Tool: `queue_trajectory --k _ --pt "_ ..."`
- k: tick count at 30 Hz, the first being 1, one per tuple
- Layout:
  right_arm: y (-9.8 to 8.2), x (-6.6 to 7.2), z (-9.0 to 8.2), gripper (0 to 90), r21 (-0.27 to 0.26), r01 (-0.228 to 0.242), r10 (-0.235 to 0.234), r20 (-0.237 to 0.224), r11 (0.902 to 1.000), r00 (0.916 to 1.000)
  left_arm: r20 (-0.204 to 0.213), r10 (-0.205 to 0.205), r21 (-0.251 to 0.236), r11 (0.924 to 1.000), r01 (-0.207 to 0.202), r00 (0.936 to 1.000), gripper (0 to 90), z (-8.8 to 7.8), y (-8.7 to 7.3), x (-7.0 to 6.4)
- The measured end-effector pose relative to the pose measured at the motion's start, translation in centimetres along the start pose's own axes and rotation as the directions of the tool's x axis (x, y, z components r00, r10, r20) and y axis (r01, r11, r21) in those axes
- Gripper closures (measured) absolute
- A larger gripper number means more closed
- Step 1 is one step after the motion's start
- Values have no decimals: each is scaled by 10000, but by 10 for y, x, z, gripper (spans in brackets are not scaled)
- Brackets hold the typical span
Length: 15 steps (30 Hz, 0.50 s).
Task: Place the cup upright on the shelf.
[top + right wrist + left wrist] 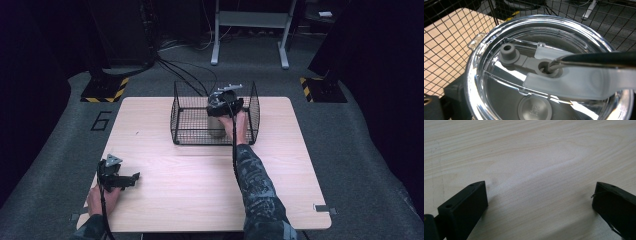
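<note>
Black wire forms the basket (182,117) that stands at the far middle of the pale wooden surface (200,185). Inside it, toward its right side, stands a steel tumbler (216,125) with a clear plastic lid (481,75). The right gripper (225,106) is down inside the basket on top of the tumbler, its jaws closed on the cup's rim; in the right gripper view one dark jaw presses against the near left edge of the lid, whose grey stopper (510,53) sits open beside a metal straw (594,60). The left gripper (117,176) rests on the near left part of the surface, well apart from the basket, its jaws spread wide over bare wood.
</note>
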State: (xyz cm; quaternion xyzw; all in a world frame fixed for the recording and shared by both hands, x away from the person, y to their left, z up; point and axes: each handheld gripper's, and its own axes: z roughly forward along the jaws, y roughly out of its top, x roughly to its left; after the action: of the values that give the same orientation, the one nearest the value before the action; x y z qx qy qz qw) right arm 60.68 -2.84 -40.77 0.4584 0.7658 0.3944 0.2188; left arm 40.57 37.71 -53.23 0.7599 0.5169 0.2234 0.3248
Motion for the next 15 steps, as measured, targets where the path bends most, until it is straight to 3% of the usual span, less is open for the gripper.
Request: queue_trajectory --k 3,7,15 --pt "0 -1 -1 0 270 -98 102 -143 9996 9998 1 -11 2 10000 11 10000 0 0 0 0" --pt "1 -3 -9 0 152 -166 172 -430 9997 9989 36 28 108 9999 -28 10000 0 -1 0 0" --pt "2 -6 -40 0 244 -19 35 -620 9997 9981 -6 -10 -22 10000 9 10000 0 0 0 0"
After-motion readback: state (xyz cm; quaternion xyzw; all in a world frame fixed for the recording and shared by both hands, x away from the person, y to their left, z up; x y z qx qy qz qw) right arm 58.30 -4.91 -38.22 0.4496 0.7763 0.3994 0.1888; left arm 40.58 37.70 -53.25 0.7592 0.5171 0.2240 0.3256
